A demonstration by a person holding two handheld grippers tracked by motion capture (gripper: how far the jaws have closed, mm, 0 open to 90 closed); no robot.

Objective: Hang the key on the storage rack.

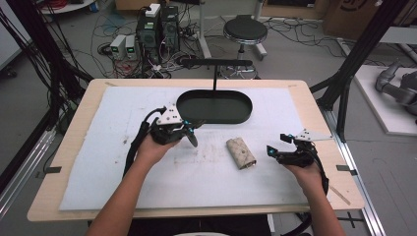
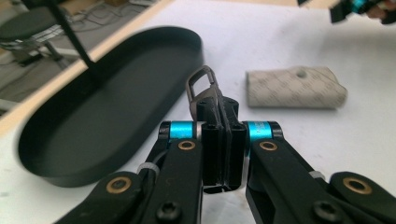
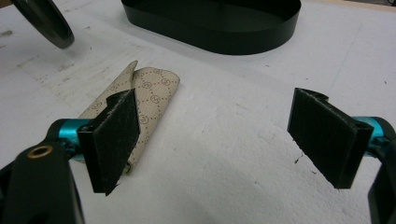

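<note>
The left hand-held gripper (image 1: 191,129) is clamped on a dark metal key clip (image 2: 201,86), held just in front of the black oval tray (image 1: 215,116). A beige patterned pouch (image 1: 241,153) lies on the desk's white mat (image 1: 98,162) between the hands. The right hand-held gripper (image 1: 276,145) stands wide apart, holding nothing, beside the pouch.

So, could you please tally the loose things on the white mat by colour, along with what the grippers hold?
Black: 2, the oval tray and the key fob clamped in the left gripper.
Beige: 1, the patterned pouch lying on the mat.
Total: 3.
The right gripper is open and holds nothing.
</note>
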